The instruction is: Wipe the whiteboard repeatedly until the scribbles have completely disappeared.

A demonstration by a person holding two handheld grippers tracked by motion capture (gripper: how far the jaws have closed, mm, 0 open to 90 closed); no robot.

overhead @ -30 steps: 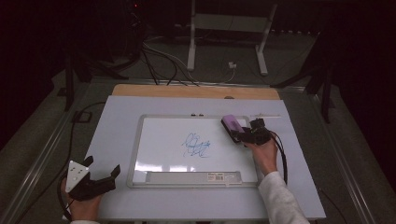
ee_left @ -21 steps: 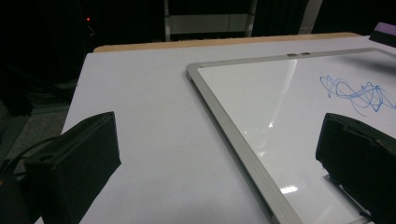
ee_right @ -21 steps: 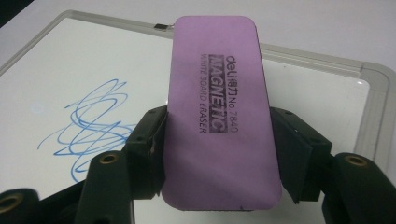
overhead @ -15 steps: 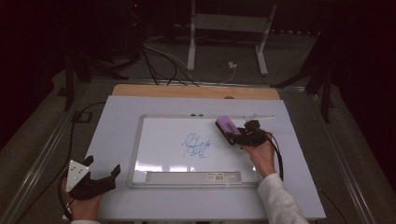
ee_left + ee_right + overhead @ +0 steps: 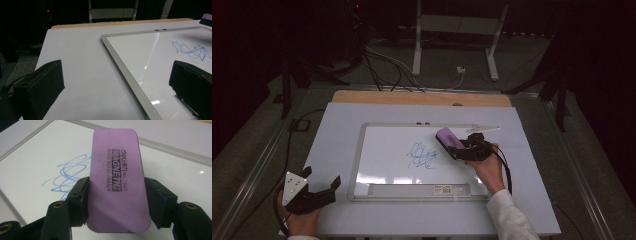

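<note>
A whiteboard [image 5: 377, 150] with a silver frame lies flat on the white table, a blue scribble [image 5: 422, 156] near its middle. My right gripper [image 5: 457, 148] is shut on a purple whiteboard eraser [image 5: 449, 138], held just above the board to the right of the scribble. In the right gripper view both jaws press the long sides of the eraser [image 5: 117, 180], and the scribble [image 5: 68, 173] lies to its left. My left gripper [image 5: 319, 186] stands open with nothing between its jaws at the table's front left corner. Its own view shows the board's frame [image 5: 125, 72] and the scribble [image 5: 192, 51].
A pale strip [image 5: 483, 129] lies by the board's right top corner. A label strip [image 5: 419, 190] runs along the board's near edge. The white table top [image 5: 337, 130] ends in a wooden band [image 5: 422, 98] at the back. Cables and a metal stand [image 5: 454, 30] sit on the dark floor beyond.
My right gripper has carried the eraser leftward over the board, closer to the scribble. The left gripper has stayed in place.
</note>
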